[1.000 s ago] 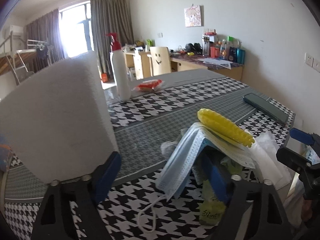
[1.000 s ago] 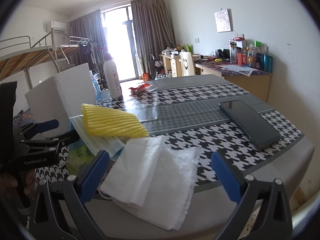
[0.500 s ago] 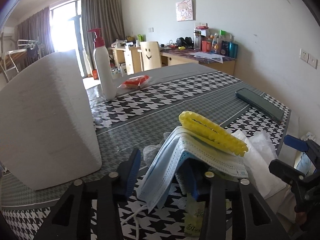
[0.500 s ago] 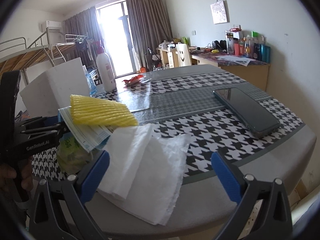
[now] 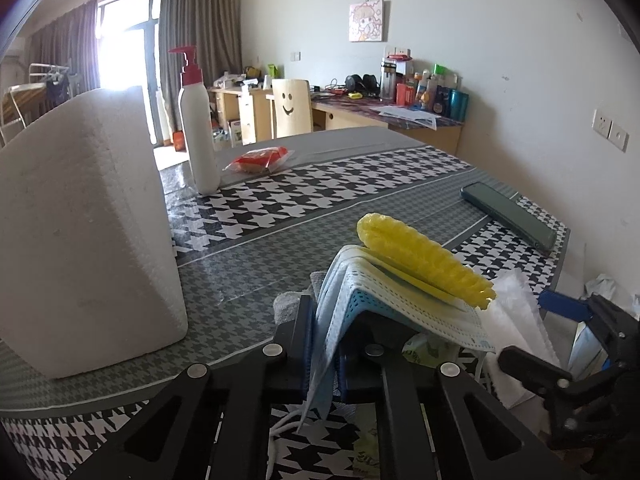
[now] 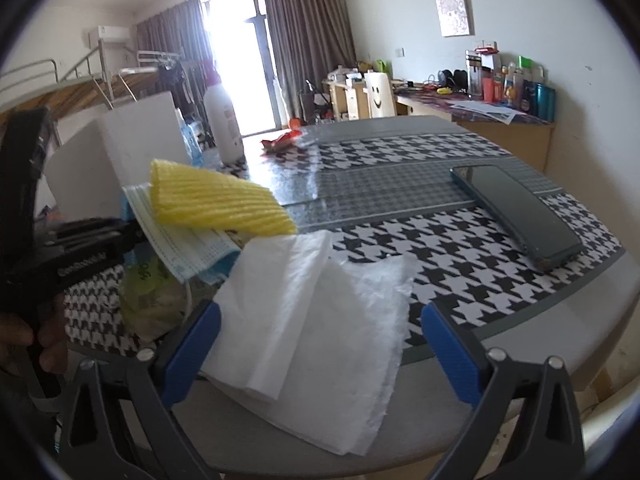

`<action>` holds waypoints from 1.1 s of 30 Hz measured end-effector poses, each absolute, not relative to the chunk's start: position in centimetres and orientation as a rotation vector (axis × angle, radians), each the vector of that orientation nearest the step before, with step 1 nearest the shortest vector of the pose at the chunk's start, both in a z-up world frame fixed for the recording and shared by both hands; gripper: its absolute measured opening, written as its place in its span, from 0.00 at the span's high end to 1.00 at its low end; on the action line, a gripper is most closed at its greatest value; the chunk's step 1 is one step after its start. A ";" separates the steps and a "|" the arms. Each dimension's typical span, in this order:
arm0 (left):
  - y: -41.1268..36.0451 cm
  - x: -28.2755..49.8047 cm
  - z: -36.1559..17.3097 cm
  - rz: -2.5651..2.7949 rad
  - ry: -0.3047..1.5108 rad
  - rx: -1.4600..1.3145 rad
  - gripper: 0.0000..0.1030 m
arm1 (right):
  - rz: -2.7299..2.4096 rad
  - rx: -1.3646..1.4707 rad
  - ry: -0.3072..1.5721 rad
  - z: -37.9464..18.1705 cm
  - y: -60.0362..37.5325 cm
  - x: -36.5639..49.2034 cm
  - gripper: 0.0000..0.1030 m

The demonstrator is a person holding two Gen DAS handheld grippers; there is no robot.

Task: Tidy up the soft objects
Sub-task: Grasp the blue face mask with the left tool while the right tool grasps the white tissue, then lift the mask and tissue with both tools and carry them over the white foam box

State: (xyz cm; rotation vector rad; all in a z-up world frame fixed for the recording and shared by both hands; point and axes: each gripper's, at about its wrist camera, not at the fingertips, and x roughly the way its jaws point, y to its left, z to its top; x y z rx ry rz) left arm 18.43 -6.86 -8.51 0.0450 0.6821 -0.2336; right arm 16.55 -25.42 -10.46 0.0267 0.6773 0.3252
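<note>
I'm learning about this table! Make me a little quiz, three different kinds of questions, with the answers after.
1. True or false: the left tongs are shut on the blue face mask.
2. What lies on top of the mask? A) yellow foam net B) phone C) pump bottle
3. Fill in: between the right tongs, not pinched, lies the white ___.

Key: 1 true; 2 A; 3 tissue.
</note>
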 end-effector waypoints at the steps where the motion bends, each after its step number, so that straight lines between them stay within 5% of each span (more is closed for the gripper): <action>1: -6.8 18.4 -8.5 -0.237 0.681 0.039 0.91 | 0.325 0.019 0.684 -10.5 -25.3 16.6 0.08; 7: -6.4 18.0 -8.2 -0.250 0.667 0.022 0.92 | 0.322 -0.026 0.725 -10.9 -24.8 16.7 0.25; 12: -5.9 17.5 -7.9 -0.257 0.647 0.004 0.92 | 0.307 -0.043 0.745 -11.0 -24.8 16.7 0.51; 19: -5.1 17.0 -7.6 -0.257 0.635 -0.014 0.92 | 0.295 -0.053 0.756 -10.9 -24.8 16.6 0.55; 23: -4.7 16.6 -7.1 -0.256 0.615 -0.021 0.93 | 0.301 -0.037 0.767 -10.8 -24.8 16.9 0.88; 33: -2.7 14.2 -5.1 -0.244 0.550 -0.057 0.93 | 0.287 -0.009 0.699 -8.0 -25.5 16.4 0.91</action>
